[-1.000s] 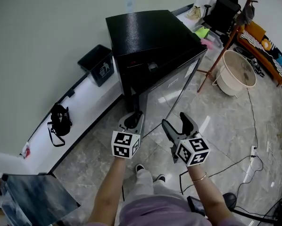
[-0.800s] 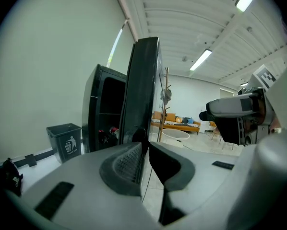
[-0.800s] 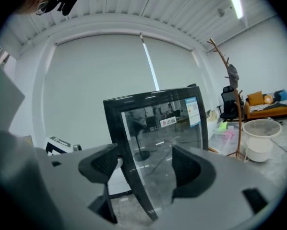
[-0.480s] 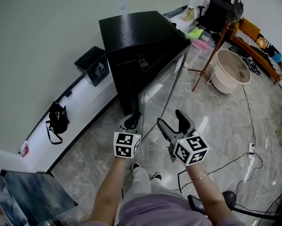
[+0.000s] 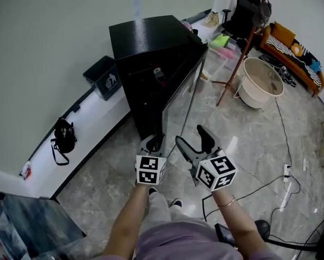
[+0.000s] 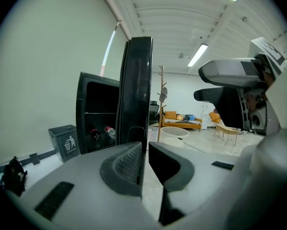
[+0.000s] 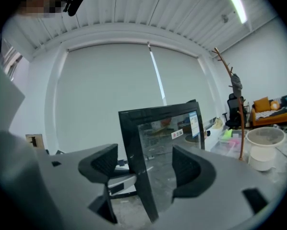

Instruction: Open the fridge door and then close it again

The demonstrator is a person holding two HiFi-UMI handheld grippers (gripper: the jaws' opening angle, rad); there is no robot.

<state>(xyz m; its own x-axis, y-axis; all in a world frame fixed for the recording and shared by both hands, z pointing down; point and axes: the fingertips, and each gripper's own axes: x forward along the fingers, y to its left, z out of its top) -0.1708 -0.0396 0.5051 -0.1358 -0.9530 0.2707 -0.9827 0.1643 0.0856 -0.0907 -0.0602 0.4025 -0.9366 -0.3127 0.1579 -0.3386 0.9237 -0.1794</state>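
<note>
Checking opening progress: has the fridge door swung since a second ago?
Yes. The fridge door has swung further out from the fridge cabinet, its free edge held by the left gripper.

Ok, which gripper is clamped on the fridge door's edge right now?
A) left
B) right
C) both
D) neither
A: the left gripper pinches the edge of the fridge door between its jaws, while the right gripper has its jaws wide apart and not pressing on it.
</note>
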